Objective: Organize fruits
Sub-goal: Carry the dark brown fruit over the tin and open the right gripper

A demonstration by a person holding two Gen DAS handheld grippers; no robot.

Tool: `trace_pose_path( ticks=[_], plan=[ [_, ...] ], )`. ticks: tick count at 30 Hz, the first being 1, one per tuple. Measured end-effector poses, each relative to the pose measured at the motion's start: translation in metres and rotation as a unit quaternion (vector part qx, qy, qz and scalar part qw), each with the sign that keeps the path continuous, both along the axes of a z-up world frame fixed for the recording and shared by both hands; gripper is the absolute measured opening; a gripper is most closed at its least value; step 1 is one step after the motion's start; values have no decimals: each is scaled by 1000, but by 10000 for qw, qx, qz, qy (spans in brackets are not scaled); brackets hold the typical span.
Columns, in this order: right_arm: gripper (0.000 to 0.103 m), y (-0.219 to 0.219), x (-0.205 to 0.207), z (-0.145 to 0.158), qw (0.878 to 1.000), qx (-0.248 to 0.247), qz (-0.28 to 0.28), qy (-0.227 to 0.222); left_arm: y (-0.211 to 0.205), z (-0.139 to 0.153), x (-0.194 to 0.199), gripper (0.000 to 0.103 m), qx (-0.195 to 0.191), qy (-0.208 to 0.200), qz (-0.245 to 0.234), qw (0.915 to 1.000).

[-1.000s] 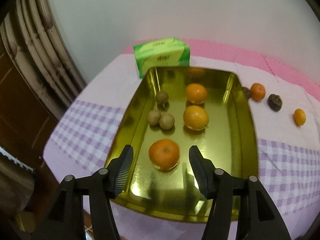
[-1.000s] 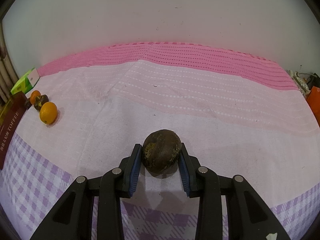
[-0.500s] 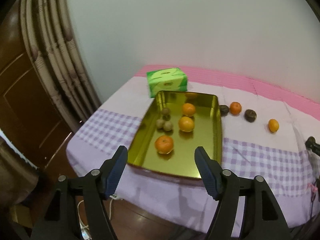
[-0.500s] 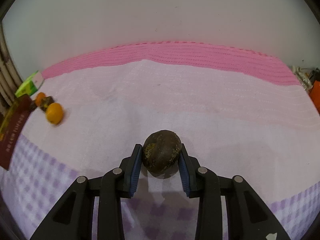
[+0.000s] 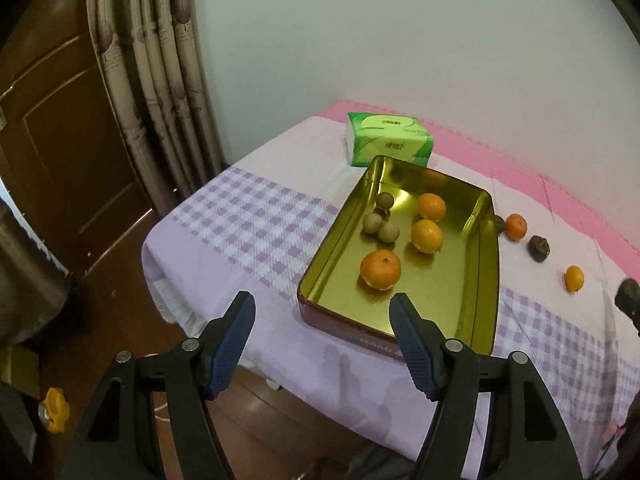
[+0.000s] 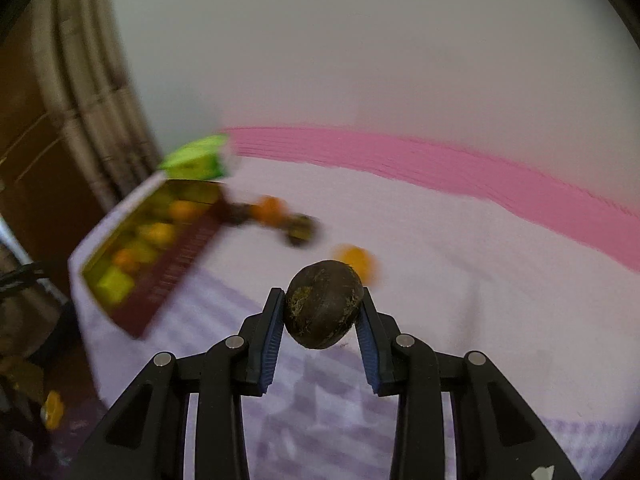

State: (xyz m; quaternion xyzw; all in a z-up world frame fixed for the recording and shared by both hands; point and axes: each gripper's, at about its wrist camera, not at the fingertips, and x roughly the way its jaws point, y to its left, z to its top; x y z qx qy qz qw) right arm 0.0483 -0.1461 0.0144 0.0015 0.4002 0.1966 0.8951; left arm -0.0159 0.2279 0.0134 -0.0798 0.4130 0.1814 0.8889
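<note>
Right gripper [image 6: 323, 312] is clamped on a dark brown fruit [image 6: 324, 304], pads pressing both sides, and it's up in the air above the checked part of the table [image 6: 500, 280]. That whole view is smeared with motion blur, so only the fruit and the gripper look sharp.

Left gripper [image 5: 323, 330] is released, jaws spread wide with nothing between them, hanging off the near edge of the table [image 5: 256, 232] just in front of the gold tray [image 5: 486, 280]. The tray sits toward the left side of the table, one short side facing the near edge. Inside it: three oranges [image 5: 380, 270] in a loose line and three small tan round fruits [image 5: 373, 223] bunched near its left wall.

Other stuff around:
- green tissue box [image 5: 388, 138] right behind the tray's far end, touching or nearly touching it
- on the cloth right of the tray, a loose row: a dark fruit tucked against the tray wall [image 5: 499, 225], an orange [image 5: 515, 227] just beside it, another wrinkly dark fruit [image 5: 539, 249], then a small orange [image 5: 574, 278] further along
- curtains [image 5: 160, 80] and a wooden door [image 5: 60, 152] off the left edge
- a yellow knob [image 5: 54, 410] down on the floor

Between the held fruit and the tray it's just that row of loose fruit on the cloth.
</note>
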Motion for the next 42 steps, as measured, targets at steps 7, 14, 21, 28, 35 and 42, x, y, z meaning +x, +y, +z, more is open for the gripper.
trace_pose_path(
  ticks=[7, 14, 21, 28, 35, 42],
  plan=[
    [32, 90, 5, 23, 9944, 298, 1015, 34, 1, 2, -1, 70, -103, -40, -56, 9999],
    [32, 169, 38, 17, 9880, 64, 1536, 165, 1, 3, 1, 70, -194, -7, -162, 9997],
    [32, 209, 72, -8, 9849, -315, 1660, 370, -2, -1, 5, 72, -134, 81, -293, 9994],
    [32, 230, 92, -30, 9809, -746, 1740, 456, -6, -5, 9, 73, -90, 198, -434, 9988],
    [32, 240, 101, -43, 9771, -1006, 1813, 482, -5, -8, 11, 77, -138, 273, -465, 9985],
    [33, 247, 107, -53, 9750, -1155, 1818, 549, -5, -9, 12, 78, -162, 334, -495, 9981]
  ],
)
